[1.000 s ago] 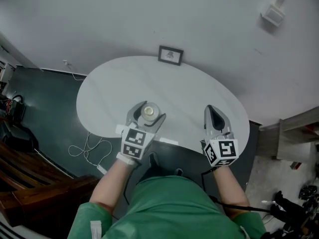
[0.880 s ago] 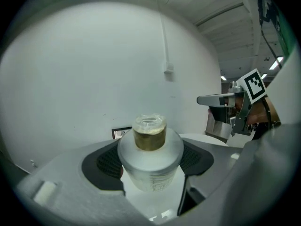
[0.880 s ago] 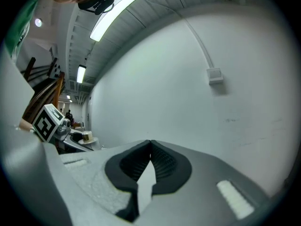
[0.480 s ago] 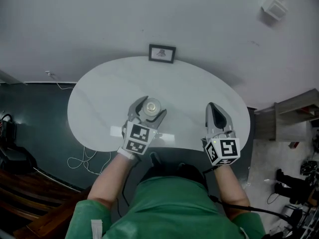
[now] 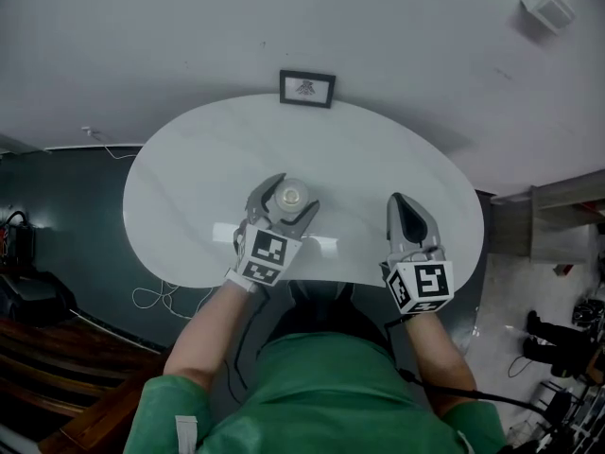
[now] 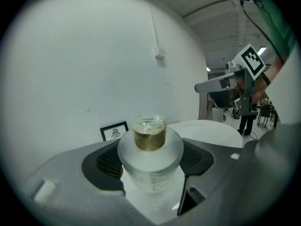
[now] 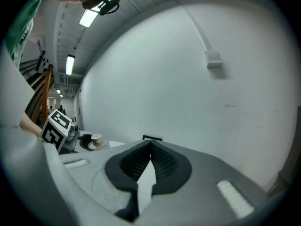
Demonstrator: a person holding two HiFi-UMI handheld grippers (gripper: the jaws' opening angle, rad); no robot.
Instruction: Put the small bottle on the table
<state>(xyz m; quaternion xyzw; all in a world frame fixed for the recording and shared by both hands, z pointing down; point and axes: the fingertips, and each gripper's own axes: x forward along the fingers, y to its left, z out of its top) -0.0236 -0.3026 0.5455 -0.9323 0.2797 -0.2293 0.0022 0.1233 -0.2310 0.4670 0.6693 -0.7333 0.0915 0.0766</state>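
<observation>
Left gripper (image 5: 288, 195), held in the person's left hand, is clamped on the small bottle (image 5: 291, 195). In the left gripper view its two dark ribbed pads (image 6: 109, 162) press against opposite sides of the bottle's frosted, round body (image 6: 150, 157). The bottle stands upright between them, with a short gold neck topped by a clear cap (image 6: 149, 125).

From the head view, gripper and bottle sit just left of the frame's centre. They are over the near middle of the white oval table (image 5: 198, 159), a little in from its front edge. White tabletop shows beneath the bottle in the left gripper view, but I cannot tell whether its base touches the surface.

Right gripper (image 5: 405, 206), in the person's right hand, lies right of centre over the table's near right part, well apart from the bottle. In the right gripper view its jaws are pressed together at the tips (image 7: 150, 147) with nothing between them. Far left in that view, the bottle (image 7: 97, 140) shows small beside the left gripper's marker cube (image 7: 56, 129).

A small framed picture (image 5: 306, 88) leans against the white wall at the table's far edge, top centre of the head view. A small white wall box (image 5: 546, 6) is in the upper right corner. The person's green shirt (image 5: 321, 395) fills the bottom centre, and a pale cable (image 5: 156, 296) lies on the dark floor at lower left.
</observation>
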